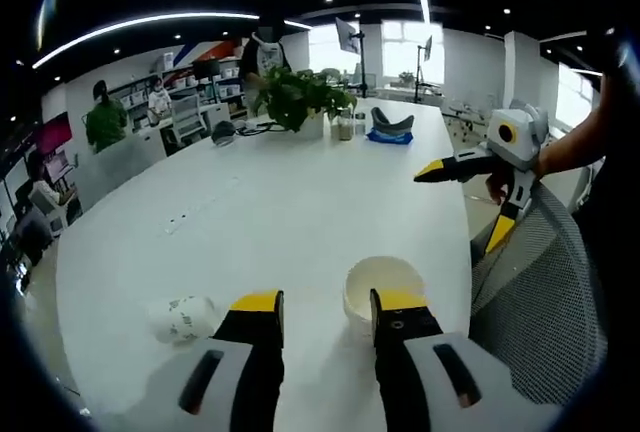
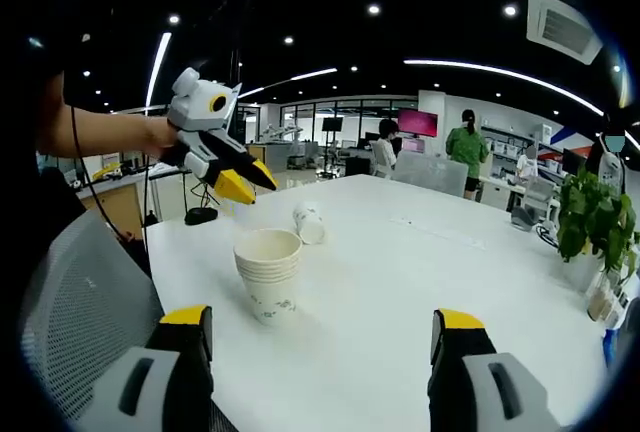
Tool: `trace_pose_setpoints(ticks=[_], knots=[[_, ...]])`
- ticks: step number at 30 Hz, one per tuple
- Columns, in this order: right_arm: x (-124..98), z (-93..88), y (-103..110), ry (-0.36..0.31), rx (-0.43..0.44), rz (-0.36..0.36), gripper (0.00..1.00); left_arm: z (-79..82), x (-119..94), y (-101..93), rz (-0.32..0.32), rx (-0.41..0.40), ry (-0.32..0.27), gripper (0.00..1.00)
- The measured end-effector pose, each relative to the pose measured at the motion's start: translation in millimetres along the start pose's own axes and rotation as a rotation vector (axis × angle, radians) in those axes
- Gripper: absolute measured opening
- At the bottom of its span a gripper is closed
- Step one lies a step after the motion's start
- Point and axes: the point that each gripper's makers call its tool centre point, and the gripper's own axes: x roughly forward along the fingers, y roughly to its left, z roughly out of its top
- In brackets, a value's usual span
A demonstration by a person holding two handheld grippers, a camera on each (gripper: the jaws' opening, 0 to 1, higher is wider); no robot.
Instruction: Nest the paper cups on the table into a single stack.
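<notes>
On the desk (image 1: 250, 222), a loose cup (image 1: 183, 318) lies sideways at ten o'clock off the left tongs (image 1: 327, 304), nearer than the stack (image 1: 384, 292); both tongs, the right tongs (image 2: 322, 332) included, stand apart, empty.

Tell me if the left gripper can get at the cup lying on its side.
Probably yes. The lone cup lies on bare table just beside the open left gripper, clear of the upright stack, with nothing between.
</notes>
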Motion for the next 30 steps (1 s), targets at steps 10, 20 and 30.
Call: trace_pose_setpoints(ticks=[10, 20, 30], knots=[[0.0, 1.8, 0.5, -0.007, -0.001, 0.0, 0.92, -4.0, -13.6, 43.1, 0.1, -0.053, -0.019, 0.41], [0.5, 2.2, 1.7, -0.007, 0.0, 0.003, 0.92, -15.1, -19.0, 79.2, 0.168, -0.071, -0.006, 0.47], [1.3, 0.9, 3.7, 0.0, 0.001, 0.011, 0.92, -21.8, -20.7, 112.0, 0.229, -0.072, -0.009, 0.56]])
